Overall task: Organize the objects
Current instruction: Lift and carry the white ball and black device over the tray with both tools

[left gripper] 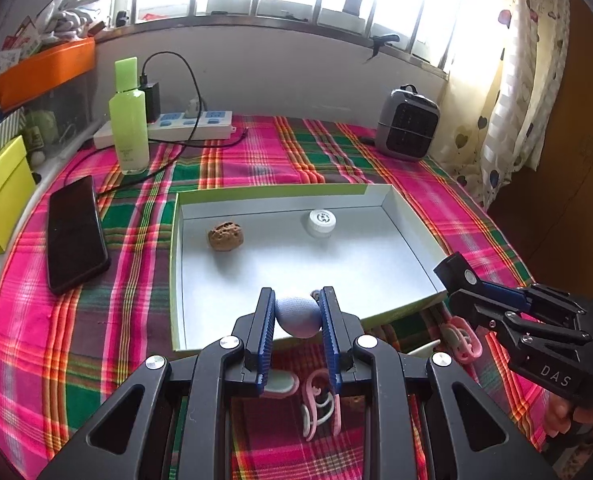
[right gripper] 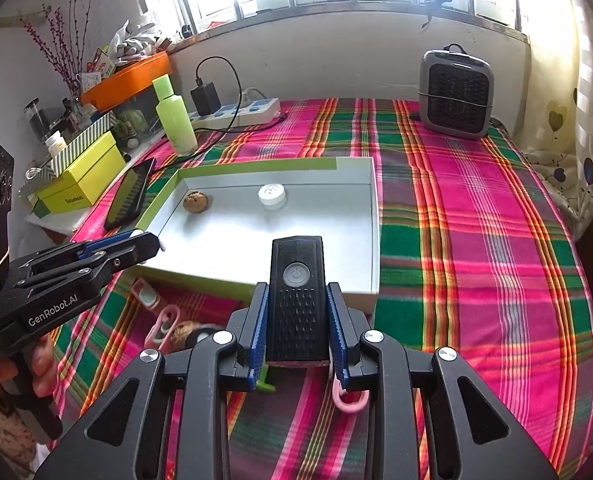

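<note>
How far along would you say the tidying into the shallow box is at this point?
Partly done. A walnut and a white cap already lie in the box. In hand: the left tool grips a bluish egg-shaped item, and the right tool grips a black remote-like device. Left: pink clips and other small things on the plaid cloth.
</note>
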